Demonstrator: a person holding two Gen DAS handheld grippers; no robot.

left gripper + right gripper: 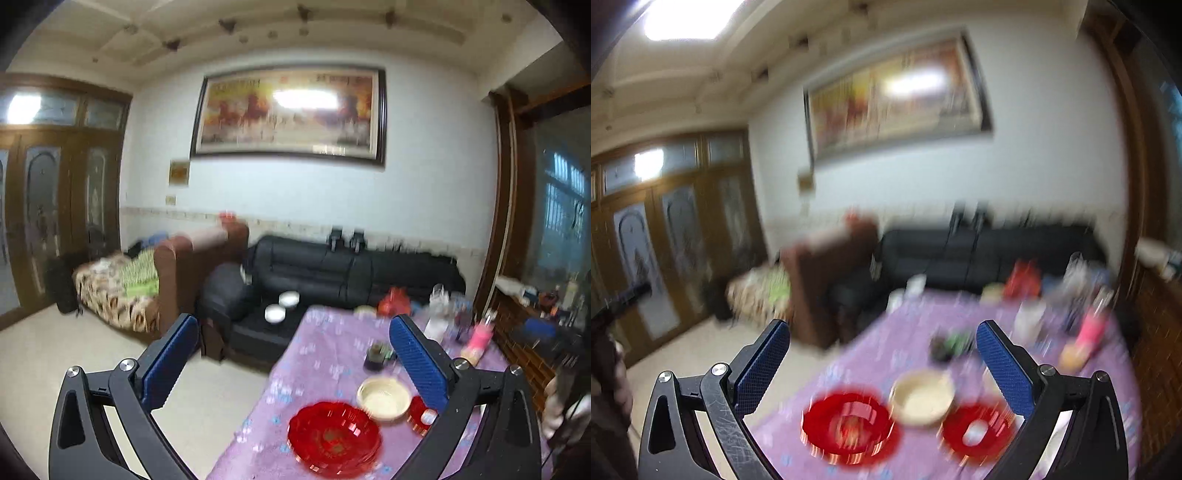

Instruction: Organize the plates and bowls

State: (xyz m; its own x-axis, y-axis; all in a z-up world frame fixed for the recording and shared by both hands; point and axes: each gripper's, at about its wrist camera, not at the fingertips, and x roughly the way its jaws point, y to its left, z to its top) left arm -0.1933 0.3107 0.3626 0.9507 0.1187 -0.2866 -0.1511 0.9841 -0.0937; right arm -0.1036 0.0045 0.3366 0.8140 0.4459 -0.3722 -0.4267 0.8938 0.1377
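A large red plate [334, 437] lies on the purple tablecloth [325, 354] near its front edge. A cream bowl [384, 398] stands just behind it. A smaller red dish [421, 413] sits right of the bowl, partly hidden by a finger. In the blurred right wrist view I see the same red plate [851, 426], cream bowl [921, 400] and small red dish [977, 430]. My left gripper [293, 330] is open and empty, held above and before the dishes. My right gripper [882, 336] is open and empty too.
Bottles, a pink cup [478, 341], a dark jar [376, 356] and a red bag [395, 301] crowd the table's far end. Two white bowls [282, 306] sit on a black sofa [332, 269] behind. A brown sofa [147, 284] is at left. Tiled floor [92, 354] lies left of the table.
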